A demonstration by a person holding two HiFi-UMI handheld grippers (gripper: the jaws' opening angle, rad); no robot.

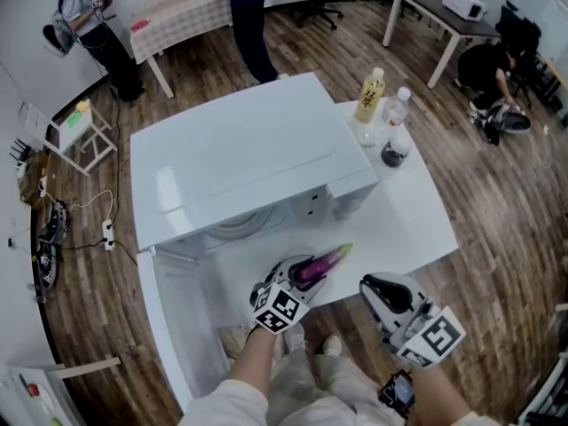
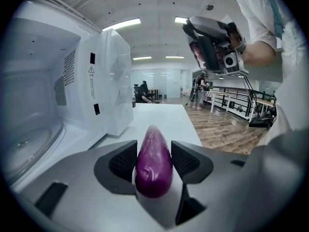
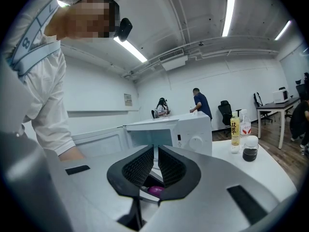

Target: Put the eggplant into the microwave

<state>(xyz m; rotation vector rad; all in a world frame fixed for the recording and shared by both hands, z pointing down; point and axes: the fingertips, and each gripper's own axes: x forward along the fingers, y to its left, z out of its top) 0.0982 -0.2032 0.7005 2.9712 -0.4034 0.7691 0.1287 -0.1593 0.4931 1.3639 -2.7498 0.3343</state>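
A purple eggplant [image 1: 325,261] [image 2: 153,164] lies lengthways between the pads of my left gripper [image 1: 308,272] [image 2: 153,151], which is shut on it, tip pointing away. The gripper hovers over the white table just in front of the white microwave [image 1: 231,158] [image 2: 108,81]. Its door [image 1: 177,327] hangs open to the left and the cavity [image 2: 29,124] shows at the left of the left gripper view. My right gripper [image 1: 379,289] [image 3: 156,164] is held to the right of the left one, shut with nothing between its pads. Below its jaws the eggplant [image 3: 155,190] peeks out.
On the table [image 1: 404,229] right of the microwave stand a yellow-labelled bottle [image 1: 370,96], a clear bottle [image 1: 398,106] and a dark jar [image 1: 394,153]. Other people, desks and chairs are at the far side of the room, on wooden floor.
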